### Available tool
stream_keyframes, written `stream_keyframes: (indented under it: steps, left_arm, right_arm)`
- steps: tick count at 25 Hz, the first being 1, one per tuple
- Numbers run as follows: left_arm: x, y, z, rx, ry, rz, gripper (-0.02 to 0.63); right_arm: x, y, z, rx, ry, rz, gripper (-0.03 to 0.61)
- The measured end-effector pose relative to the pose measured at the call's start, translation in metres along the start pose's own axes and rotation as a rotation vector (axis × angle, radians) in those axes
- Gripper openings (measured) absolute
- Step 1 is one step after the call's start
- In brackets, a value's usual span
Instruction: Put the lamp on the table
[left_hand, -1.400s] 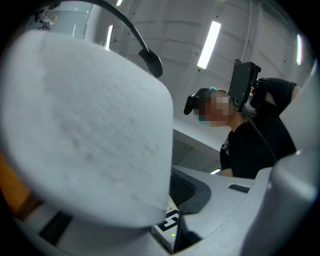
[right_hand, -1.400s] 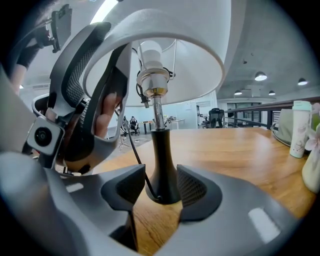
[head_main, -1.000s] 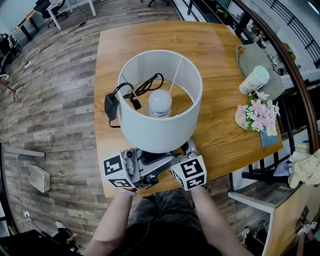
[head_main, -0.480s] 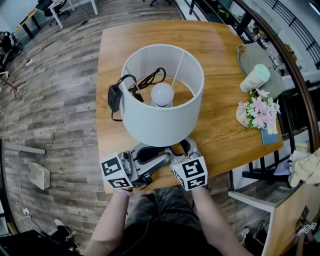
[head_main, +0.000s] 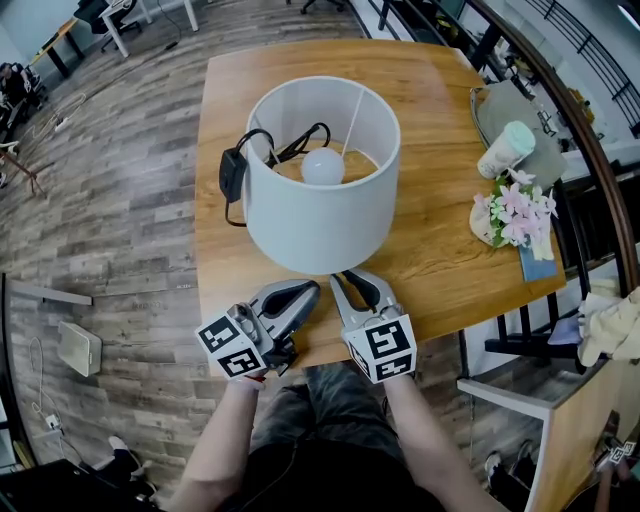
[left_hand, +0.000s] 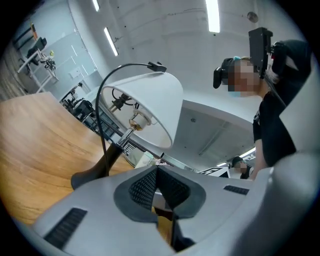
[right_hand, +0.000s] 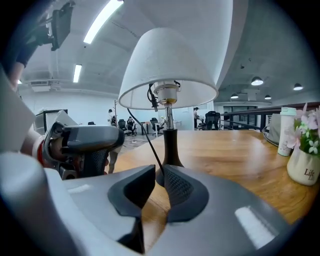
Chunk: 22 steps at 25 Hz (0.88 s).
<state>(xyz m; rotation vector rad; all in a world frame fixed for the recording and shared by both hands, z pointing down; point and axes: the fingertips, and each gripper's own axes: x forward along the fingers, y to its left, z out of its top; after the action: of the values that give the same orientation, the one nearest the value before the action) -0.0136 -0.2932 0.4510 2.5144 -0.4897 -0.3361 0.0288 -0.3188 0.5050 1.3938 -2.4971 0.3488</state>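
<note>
Nearest the person, the left claw (head_main: 300, 293) has its jaws pressed together on nothing. The right claw (head_main: 350, 285) has just been closing; a narrow gap is left between its jaws, and nothing is pinched in it. Both sit at the near edge of the bench (head_main: 440, 260), tips just short of the table lamp (head_main: 320, 190), which stands upright on the wood on its dark base (right_hand: 170, 145).

The likeliest trouble is a knock. The wide shade makes the lamp look top-heavy, and it stands near the edge with both claws close by, so a careless pull-away could rock it toward the floor. The black cord (right_hand: 150, 135) drops from the socket just ahead of the right claw's tips and could snag there. Its power adapter (head_main: 231, 172) lies close to the left edge; if it slid off, its weight might tug the lamp.

From the head view the shade hides the base entirely, so whether it sits flat rests on the gripper views. Whether the cord touches the right claw I cannot tell. Well beyond, at the right, stand a flower vase (head_main: 515, 215) and a pale tumbler (head_main: 505, 150), clear of all this.
</note>
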Motion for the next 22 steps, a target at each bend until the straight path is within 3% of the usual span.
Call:
stream_keyframes:
  steps: [4,14,22]
  left_arm:
    - [-0.004,0.0,-0.001,0.038,0.022,0.072,-0.003]
    - [-0.022,-0.006,0.01,0.136,-0.012,0.218,-0.003]
    - [-0.039,-0.019,0.029,0.287,-0.033,0.328,-0.003]
  right_arm:
    - [-0.012,0.003,0.008,0.01,-0.039,-0.012,0.009]
    - [-0.036,0.022,0.029,-0.012,-0.113,-0.003,0.008]
    - [-0.055,0.041,0.055,-0.032,-0.19,-0.001,0.008]
